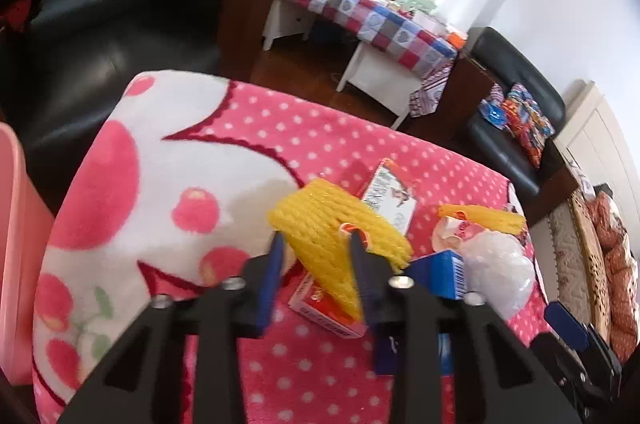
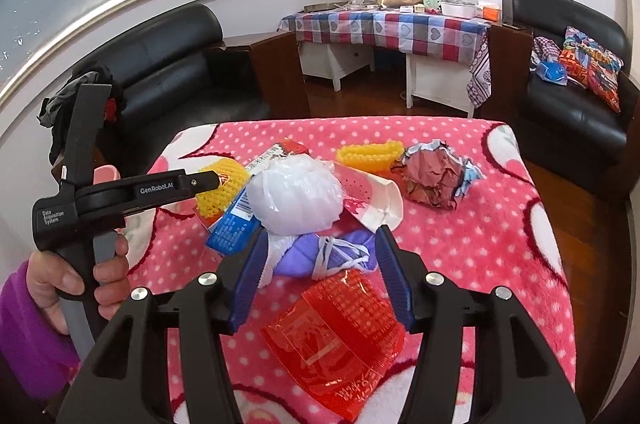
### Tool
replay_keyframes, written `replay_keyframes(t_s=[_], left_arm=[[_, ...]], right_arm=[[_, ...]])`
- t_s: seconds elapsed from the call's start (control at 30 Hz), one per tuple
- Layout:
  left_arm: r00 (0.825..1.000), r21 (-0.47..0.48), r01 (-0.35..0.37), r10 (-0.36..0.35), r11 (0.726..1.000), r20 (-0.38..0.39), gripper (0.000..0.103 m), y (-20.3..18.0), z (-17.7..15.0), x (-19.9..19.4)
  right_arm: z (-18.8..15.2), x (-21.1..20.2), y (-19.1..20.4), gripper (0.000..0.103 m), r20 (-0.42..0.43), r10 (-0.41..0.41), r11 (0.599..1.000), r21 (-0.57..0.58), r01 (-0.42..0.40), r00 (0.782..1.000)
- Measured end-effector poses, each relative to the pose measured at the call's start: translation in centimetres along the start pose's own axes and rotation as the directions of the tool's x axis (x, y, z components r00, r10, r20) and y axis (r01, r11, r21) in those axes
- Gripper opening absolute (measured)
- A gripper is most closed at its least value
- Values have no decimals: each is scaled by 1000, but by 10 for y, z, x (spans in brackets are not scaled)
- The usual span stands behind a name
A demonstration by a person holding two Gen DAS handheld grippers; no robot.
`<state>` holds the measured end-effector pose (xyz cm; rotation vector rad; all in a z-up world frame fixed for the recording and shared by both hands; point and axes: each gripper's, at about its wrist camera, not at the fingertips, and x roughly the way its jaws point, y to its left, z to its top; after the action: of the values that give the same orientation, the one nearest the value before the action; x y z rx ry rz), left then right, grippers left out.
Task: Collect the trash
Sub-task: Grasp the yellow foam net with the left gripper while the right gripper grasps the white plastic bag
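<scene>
Trash lies on a table under a pink dotted blanket (image 2: pixel 480 224). My left gripper (image 1: pixel 316 238) is shut on a yellow foam fruit net (image 1: pixel 332 228) and holds it just above the blanket; the net also shows in the right wrist view (image 2: pixel 218 190). My right gripper (image 2: pixel 322 244) is open, its fingers on either side of a purple face mask (image 2: pixel 320 252), above a red plastic wrapper (image 2: pixel 336 336). Nearby lie a white plastic bag (image 2: pixel 296 198), a paper cup (image 2: pixel 372 200), a second yellow net (image 2: pixel 368 154), a crumpled foil wrapper (image 2: pixel 436 178) and a blue packet (image 2: pixel 234 228).
A pink bin (image 1: pixel 16 244) stands at the table's left edge. A red-and-white box (image 1: pixel 320 308) and a printed carton (image 1: pixel 390 200) lie under the held net. Black armchairs (image 2: pixel 572 104) and a table with a checked cloth (image 2: pixel 392 24) stand behind.
</scene>
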<state>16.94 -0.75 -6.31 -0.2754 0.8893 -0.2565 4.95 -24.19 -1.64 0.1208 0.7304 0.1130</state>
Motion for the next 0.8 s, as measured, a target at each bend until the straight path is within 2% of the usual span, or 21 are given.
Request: replay_keyframes(t_s=[0.1, 0.37, 0.57, 0.7, 0.8], left_arm=[[1000, 32, 2, -2, 999, 17, 11, -6, -3, -4], [996, 74, 23, -29, 997, 83, 9, -18, -14, -38], [992, 103, 13, -26, 995, 122, 9, -22, -27, -68], [990, 102, 12, -26, 995, 135, 9, -19, -32, -83], [989, 107, 3, -19, 994, 147, 9, -16, -37, -92]], right_arm=[[2, 3, 0, 56, -4, 5, 1000, 9, -5, 1000], [9, 6, 2, 56, 10, 31, 999, 18, -31, 999], [16, 11, 12, 56, 30, 41, 999, 0, -41, 999], [20, 18, 22, 56, 34, 21, 999, -28, -20, 999], [22, 25, 27, 56, 34, -28, 998, -54, 30, 999]])
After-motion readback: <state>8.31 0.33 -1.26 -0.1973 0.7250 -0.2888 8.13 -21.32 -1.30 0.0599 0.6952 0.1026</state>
